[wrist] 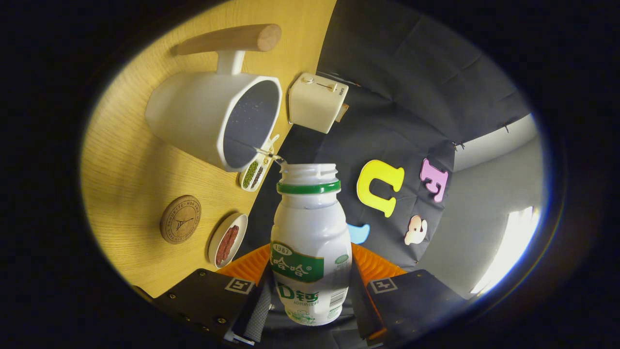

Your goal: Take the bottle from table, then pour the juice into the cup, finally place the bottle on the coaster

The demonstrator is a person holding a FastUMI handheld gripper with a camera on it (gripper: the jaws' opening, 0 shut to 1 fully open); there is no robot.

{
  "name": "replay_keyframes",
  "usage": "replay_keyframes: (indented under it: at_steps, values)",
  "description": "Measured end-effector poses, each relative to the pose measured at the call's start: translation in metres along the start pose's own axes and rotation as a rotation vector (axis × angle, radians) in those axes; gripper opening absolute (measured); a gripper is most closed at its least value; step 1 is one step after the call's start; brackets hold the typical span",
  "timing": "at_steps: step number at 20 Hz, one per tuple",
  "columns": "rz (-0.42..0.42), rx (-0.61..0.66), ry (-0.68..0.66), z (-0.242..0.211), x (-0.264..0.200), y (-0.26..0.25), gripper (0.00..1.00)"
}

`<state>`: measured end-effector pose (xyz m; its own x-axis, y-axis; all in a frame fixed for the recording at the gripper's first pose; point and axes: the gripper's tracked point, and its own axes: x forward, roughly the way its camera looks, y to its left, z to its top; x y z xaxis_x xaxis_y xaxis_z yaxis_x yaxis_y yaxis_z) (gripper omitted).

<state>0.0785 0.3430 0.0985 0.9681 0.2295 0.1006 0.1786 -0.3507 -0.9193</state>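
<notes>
My gripper (310, 291) is shut on a white plastic bottle (310, 242) with a green neck ring and green label; its cap is off and the mouth is open. The view is rolled, so the wooden table (135, 160) stands to the left of the bottle. The bottle's mouth points toward a large white cup (203, 114) with a dark inside and a wooden handle (232, 39), and the mouth sits close to the cup's rim. A round wooden coaster (180, 219) lies on the table nearer to the fingers, left of the bottle.
A small white dish with green and dark beans (254, 173) lies just by the cup's rim. Another small dish with reddish pieces (226, 241) sits beside the coaster. A cream toaster (317, 102) stands beyond the cup at the table's edge.
</notes>
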Motion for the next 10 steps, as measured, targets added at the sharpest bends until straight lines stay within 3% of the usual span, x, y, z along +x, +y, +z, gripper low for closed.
replay_keyframes:
  at_steps: [10]
  values:
    - [0.007, -0.014, 0.012, 0.0017, 0.0014, 0.0042, 0.71]
